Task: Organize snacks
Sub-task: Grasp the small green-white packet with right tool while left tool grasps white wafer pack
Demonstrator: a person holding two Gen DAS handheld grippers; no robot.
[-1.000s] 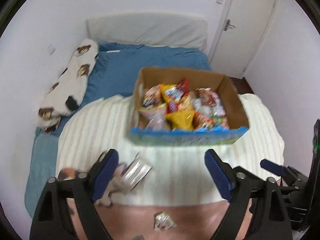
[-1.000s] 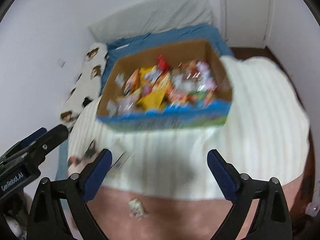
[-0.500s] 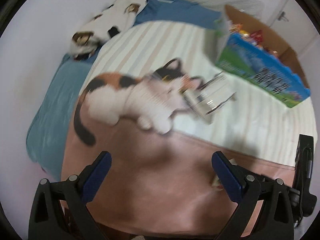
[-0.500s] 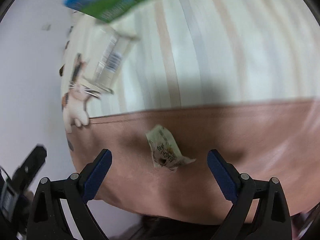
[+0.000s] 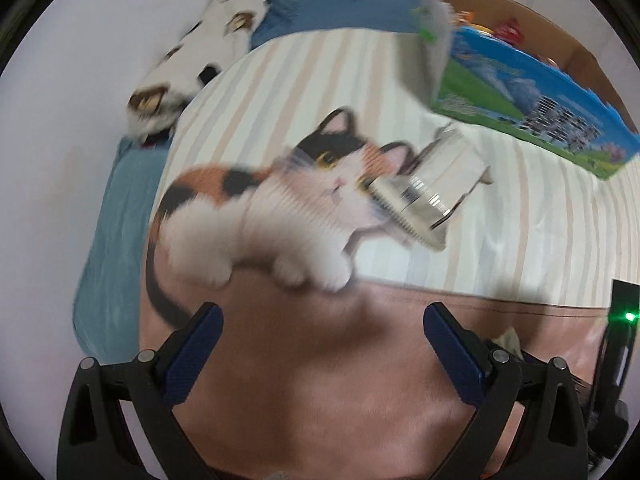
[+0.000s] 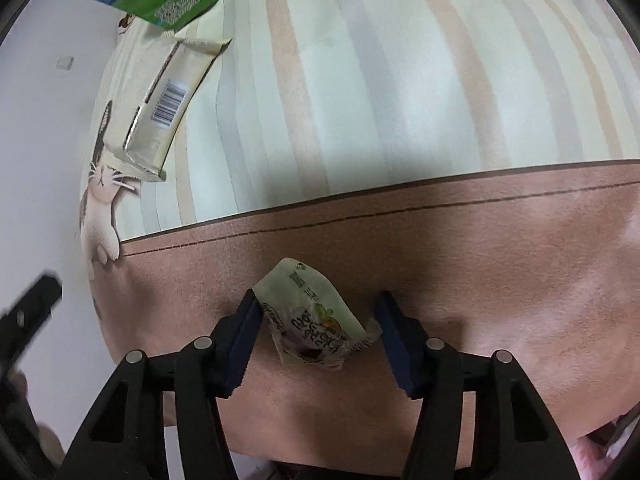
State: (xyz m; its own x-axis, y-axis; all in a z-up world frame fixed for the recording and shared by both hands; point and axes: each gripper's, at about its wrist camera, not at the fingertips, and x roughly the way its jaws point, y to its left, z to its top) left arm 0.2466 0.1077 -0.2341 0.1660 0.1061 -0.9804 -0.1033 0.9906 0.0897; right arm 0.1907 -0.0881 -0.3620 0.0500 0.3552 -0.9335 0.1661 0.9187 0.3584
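Note:
A small pale green snack packet (image 6: 314, 320) lies on the pink band of the blanket, between the fingers of my right gripper (image 6: 316, 322). The jaws are open and narrowing around it; the left finger touches its edge. A larger silver and cream snack bag (image 5: 430, 196) lies on the striped blanket near the printed cat; it also shows in the right wrist view (image 6: 166, 100). My left gripper (image 5: 322, 336) is open and empty above the pink band, short of that bag. The cardboard snack box (image 5: 532, 80) holding several snacks stands beyond.
The blanket carries a printed calico cat (image 5: 260, 208). A long white pillow with dog faces (image 5: 200, 64) lies at the far left by the wall. The right gripper's body (image 5: 618, 360) shows at the left view's right edge.
The right gripper has dropped down onto the small green packet and narrowed its jaws around it. The left gripper has swung left and closer to the cat print and silver bag.

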